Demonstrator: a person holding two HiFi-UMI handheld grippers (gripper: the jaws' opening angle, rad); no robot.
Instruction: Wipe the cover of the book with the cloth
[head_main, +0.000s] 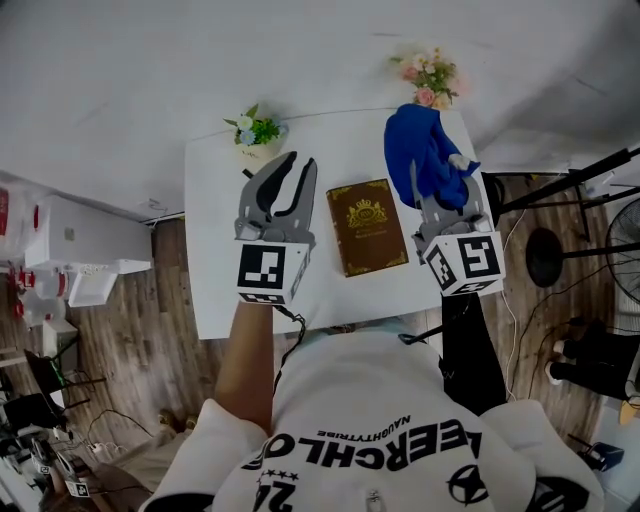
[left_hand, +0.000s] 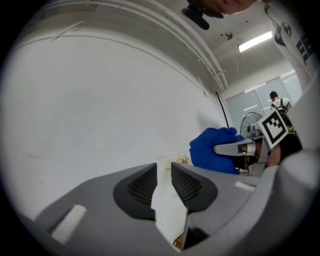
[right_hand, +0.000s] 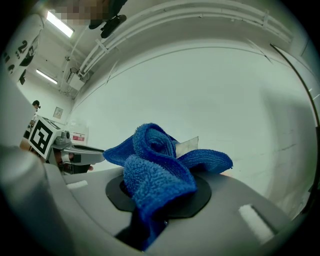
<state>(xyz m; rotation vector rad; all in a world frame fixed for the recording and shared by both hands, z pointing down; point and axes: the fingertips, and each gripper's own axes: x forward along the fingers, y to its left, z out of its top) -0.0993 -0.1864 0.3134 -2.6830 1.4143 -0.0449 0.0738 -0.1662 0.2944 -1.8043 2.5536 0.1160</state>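
Your grey left gripper (head_main: 298, 165) and right gripper (head_main: 447, 195) carry black-and-white marker cubes (head_main: 270, 272); behind them, your white shirt (head_main: 340, 400) bears black lettering.

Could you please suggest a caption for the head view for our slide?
Right gripper clamps a blue cloth right of the brown book on the white table; left gripper hovers empty.
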